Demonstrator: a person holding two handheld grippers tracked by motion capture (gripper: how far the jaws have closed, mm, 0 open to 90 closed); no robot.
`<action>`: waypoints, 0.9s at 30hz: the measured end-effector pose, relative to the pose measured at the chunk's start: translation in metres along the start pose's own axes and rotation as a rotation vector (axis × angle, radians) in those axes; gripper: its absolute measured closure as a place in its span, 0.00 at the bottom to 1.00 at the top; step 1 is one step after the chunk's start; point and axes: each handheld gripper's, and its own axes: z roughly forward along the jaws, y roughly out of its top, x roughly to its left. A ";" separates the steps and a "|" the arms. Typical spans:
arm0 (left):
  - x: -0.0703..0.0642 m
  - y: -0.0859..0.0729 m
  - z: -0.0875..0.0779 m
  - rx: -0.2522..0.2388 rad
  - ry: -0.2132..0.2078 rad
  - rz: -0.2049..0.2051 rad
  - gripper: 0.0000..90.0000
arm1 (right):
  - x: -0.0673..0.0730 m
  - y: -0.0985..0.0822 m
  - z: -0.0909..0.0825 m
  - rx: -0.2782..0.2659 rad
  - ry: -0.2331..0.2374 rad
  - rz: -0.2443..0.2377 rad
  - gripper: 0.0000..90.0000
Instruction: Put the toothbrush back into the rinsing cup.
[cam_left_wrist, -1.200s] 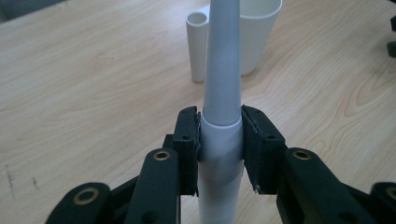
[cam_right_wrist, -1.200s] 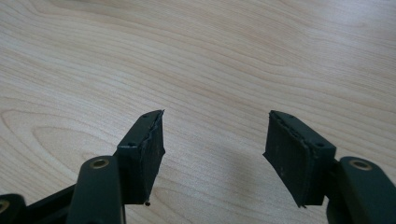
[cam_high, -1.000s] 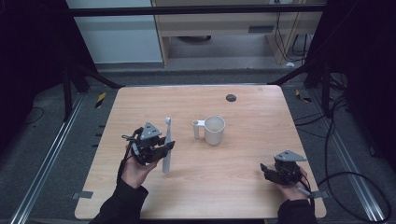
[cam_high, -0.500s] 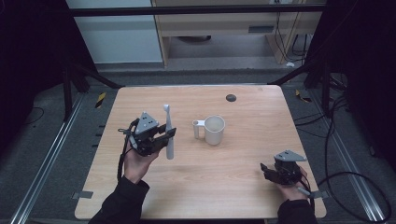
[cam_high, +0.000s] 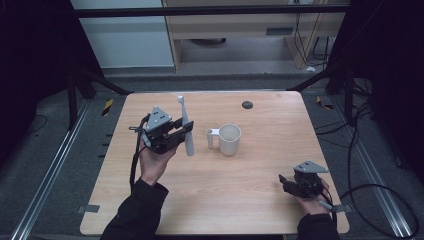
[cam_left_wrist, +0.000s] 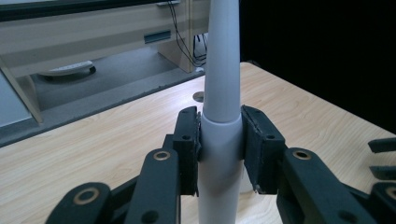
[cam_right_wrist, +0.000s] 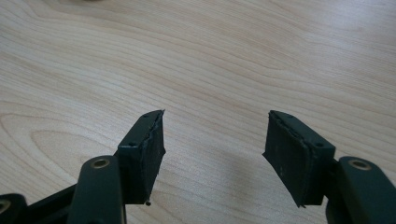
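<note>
No text, label, brand, number or sign can be read in any of the pictures.

Left tool (cam_high: 183, 131) and gripped toothbrush (cam_high: 186, 131) now farther up the table.

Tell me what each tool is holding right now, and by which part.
The left tool clamps the grey toothbrush around its thick lower handle. The right tool is open, holding nothing.
</note>
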 end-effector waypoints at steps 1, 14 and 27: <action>0.000 0.001 0.002 -0.002 -0.002 0.000 0.75 | 0.000 0.000 0.000 0.000 -0.001 -0.001 0.42; -0.006 0.021 0.026 -0.065 -0.018 -0.006 0.75 | -0.001 0.000 0.000 0.002 0.006 0.008 0.42; -0.009 0.034 0.061 -0.098 -0.051 -0.039 0.75 | -0.003 0.000 0.000 -0.004 0.012 0.016 0.42</action>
